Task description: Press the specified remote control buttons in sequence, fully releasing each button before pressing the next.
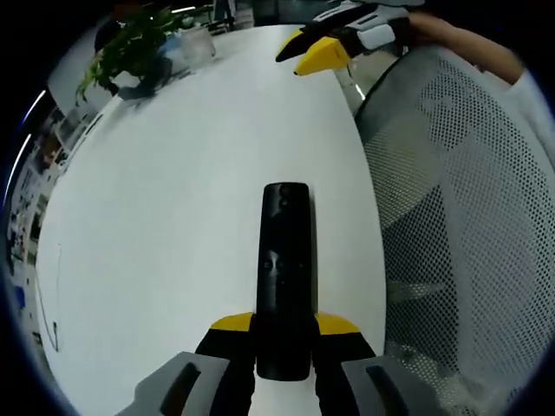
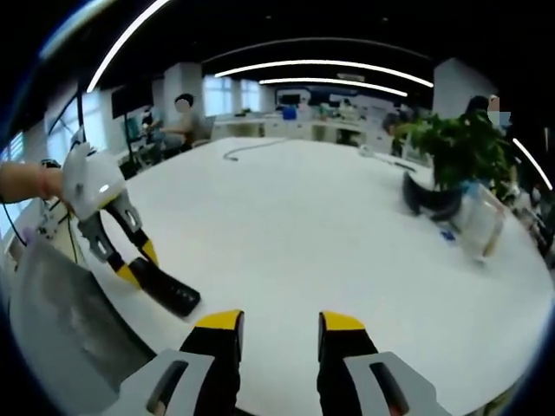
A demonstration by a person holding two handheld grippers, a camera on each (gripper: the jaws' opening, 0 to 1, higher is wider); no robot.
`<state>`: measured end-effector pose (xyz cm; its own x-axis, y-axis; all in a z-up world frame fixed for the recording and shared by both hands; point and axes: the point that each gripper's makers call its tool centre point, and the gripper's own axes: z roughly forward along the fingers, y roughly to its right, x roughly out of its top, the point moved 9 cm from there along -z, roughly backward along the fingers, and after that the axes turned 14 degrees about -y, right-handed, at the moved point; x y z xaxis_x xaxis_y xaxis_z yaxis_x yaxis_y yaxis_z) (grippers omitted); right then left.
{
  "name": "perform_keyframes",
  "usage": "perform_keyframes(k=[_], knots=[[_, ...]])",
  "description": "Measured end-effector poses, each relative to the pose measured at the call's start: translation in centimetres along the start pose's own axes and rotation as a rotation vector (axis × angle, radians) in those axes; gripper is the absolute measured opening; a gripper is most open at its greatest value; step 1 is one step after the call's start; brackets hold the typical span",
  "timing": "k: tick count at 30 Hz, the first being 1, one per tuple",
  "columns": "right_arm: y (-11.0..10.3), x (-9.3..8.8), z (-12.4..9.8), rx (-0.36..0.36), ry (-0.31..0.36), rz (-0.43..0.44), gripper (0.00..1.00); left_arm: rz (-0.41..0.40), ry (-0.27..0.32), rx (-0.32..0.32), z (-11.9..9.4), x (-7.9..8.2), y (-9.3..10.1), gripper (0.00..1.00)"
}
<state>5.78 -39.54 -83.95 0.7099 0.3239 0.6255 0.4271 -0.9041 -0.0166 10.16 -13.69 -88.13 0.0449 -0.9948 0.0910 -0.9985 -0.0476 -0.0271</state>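
1. In the left gripper view, the left gripper (image 1: 284, 334) rises from the bottom edge, and its yellow-tipped jaws are clamped on the near end of the black remote (image 1: 284, 277).
2. The remote runs straight away from the camera between the jaws, its far end out over the white table (image 1: 173, 217). Dark buttons show on its upper face, too dim to tell apart.
3. In the right gripper view, the right gripper (image 2: 277, 334) stands at the bottom with its jaws apart and nothing between them; only bare table shows in the gap.
4. The same view shows the left gripper (image 2: 139, 264) at the left, held by a hand (image 2: 22, 182) at the edge of the view, with the remote (image 2: 169, 295) slanting down from its jaws so that the free end sits at or just above the table; contact cannot be told.
5. In the left gripper view the right gripper (image 1: 308, 52) enters at the top right, yellow tips over the table's far edge, well apart from the remote.
6. A white mesh chair (image 1: 460, 225) stands just beside the table's right edge.
7. A potted plant (image 1: 139, 43) sits at the far left of the table; in the right gripper view the plant (image 2: 451, 160) is at the right, with a clear container (image 2: 481, 221) just beside it.
8. A cable (image 2: 251, 149) lies on the far part of the table.
9. Beyond the table, a person (image 2: 178, 121) sits among desks.
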Motion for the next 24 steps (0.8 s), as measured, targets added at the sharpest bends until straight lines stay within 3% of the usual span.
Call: perform_keyframes(k=[24], knots=[[-0.1, -0.2, 0.1, 0.001, -0.025, -0.002, 0.3, 0.016, 0.003, -0.005, -0.1, -0.4, 1.7, 0.24]])
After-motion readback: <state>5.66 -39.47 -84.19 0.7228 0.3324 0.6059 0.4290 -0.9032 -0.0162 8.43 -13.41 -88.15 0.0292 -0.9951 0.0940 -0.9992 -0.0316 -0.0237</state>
